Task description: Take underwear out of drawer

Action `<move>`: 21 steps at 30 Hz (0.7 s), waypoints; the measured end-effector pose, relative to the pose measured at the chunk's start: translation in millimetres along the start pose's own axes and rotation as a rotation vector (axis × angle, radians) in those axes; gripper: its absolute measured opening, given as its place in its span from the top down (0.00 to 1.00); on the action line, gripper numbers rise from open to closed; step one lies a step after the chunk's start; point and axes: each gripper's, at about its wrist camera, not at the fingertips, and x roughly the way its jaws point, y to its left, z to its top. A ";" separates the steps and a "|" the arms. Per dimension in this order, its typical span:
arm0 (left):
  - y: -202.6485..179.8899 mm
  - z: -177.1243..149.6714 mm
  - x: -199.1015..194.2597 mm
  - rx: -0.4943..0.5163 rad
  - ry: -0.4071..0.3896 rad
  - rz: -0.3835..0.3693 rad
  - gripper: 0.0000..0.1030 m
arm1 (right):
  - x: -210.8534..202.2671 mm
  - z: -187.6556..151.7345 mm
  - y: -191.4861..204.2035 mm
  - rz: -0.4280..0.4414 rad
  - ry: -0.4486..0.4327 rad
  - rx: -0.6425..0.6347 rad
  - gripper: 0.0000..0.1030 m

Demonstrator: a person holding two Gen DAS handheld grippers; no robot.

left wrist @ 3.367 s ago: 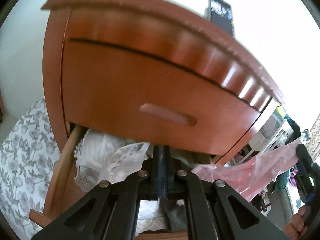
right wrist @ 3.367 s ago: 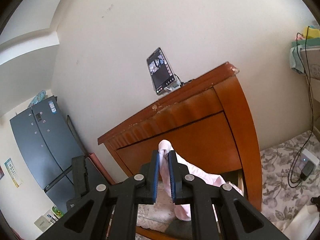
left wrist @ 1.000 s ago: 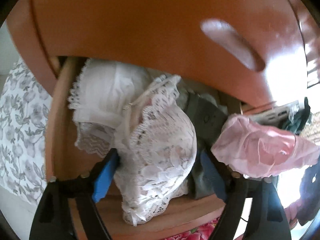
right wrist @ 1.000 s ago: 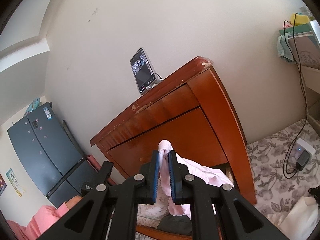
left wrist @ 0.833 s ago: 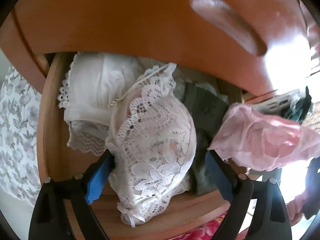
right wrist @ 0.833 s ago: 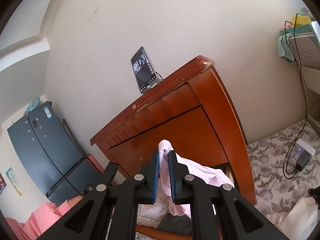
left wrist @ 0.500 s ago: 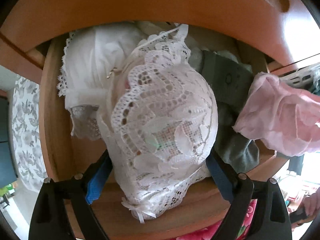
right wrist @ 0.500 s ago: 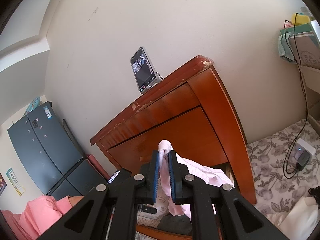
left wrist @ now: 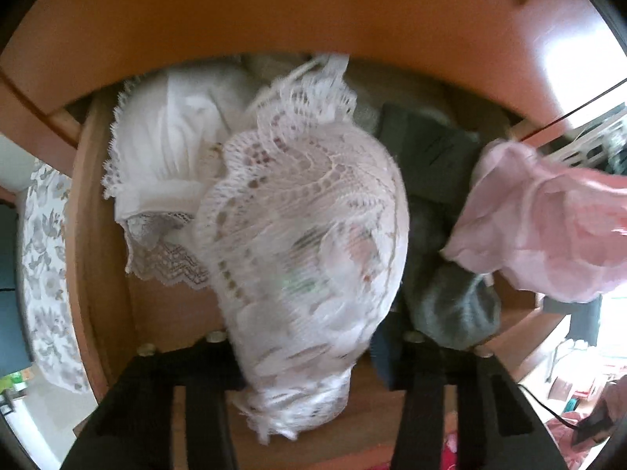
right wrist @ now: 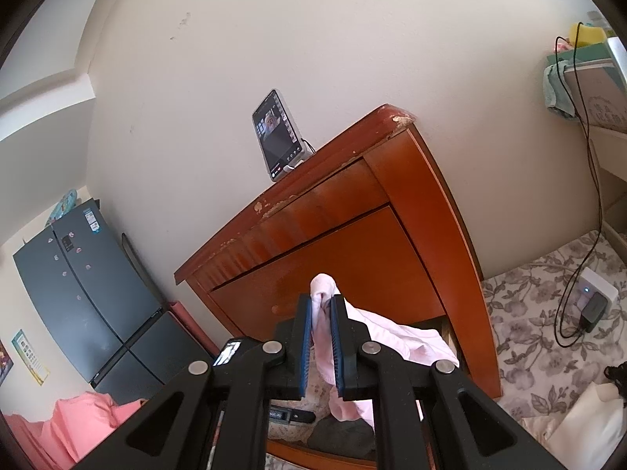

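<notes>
The open drawer of the wooden dresser fills the left wrist view. A white lace piece of underwear lies on top of the pile. My left gripper has its fingers pressed against both sides of the lace, bunching it. A blue pad shows on its right side. My right gripper is shut on pink underwear, held up in front of the dresser. The same pink underwear hangs at the right edge above the drawer.
A folded white garment with a lace trim and dark grey clothes lie in the drawer. A phone stands on the dresser top. A dark fridge is left, a plugged charger right, and a person's pink sleeve lower left.
My left gripper opened wide, dropped into the drawer over the white lace underwear, and its fingers have now come in against it. The right gripper stays still with the pink underwear.
</notes>
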 end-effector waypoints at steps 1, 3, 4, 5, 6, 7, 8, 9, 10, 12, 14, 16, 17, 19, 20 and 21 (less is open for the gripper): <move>1.4 -3.2 -5.3 -0.001 -0.023 -0.009 0.64 | -0.1 0.0 0.2 0.000 0.000 -0.001 0.90; 4.5 -12.5 -18.0 0.002 -0.075 -0.034 0.69 | 0.1 -0.1 0.5 0.001 0.000 -0.003 0.90; 5.9 -16.4 -23.2 0.004 -0.097 -0.044 0.70 | 0.5 -0.2 0.6 0.001 0.001 -0.003 0.90; 7.8 -21.7 -29.4 0.005 -0.120 -0.059 0.71 | 1.0 -0.4 0.6 0.002 0.003 -0.003 0.90; 9.8 -25.6 -33.5 -0.001 -0.134 -0.070 0.72 | 1.8 -0.6 0.7 0.002 0.005 -0.004 0.90; 12.5 -31.2 -38.3 -0.008 -0.146 -0.082 0.73 | 2.6 -0.8 0.8 0.002 0.006 -0.004 0.90; 15.6 -36.7 -44.6 -0.015 -0.166 -0.099 0.73 | 3.4 -0.9 1.1 0.001 0.007 -0.004 0.90; 18.9 -41.7 -51.8 -0.019 -0.192 -0.115 0.73 | 4.0 -0.9 1.4 0.001 0.007 -0.005 0.90; 25.2 -42.2 -56.8 -0.022 -0.210 -0.123 0.74 | 4.1 -0.8 1.9 0.002 0.008 -0.006 0.90; 28.5 -44.9 -71.0 -0.040 -0.252 -0.131 0.74 | 3.7 -0.7 1.8 0.001 0.005 -0.007 0.90; 31.2 -50.4 -82.8 -0.042 -0.285 -0.131 0.75 | 2.7 -1.2 1.4 0.002 0.001 -0.006 0.90; 30.6 -57.0 -96.3 -0.040 -0.323 -0.143 0.75 | 0.7 -1.1 1.0 0.004 -0.009 -0.001 0.90; 30.7 -58.4 -100.4 -0.039 -0.336 -0.146 0.75 | -1.2 -1.0 1.1 0.009 -0.014 -0.001 0.90; 31.5 -65.0 -112.5 -0.035 -0.368 -0.157 0.75 | -5.4 0.3 2.9 0.016 -0.029 -0.004 0.90; 33.7 -68.9 -118.2 -0.034 -0.379 -0.161 0.76 | -7.6 0.9 4.3 0.019 -0.037 -0.008 0.90; 34.2 -72.3 -124.0 -0.034 -0.394 -0.168 0.76 | -9.9 1.3 5.7 0.023 -0.044 -0.012 0.90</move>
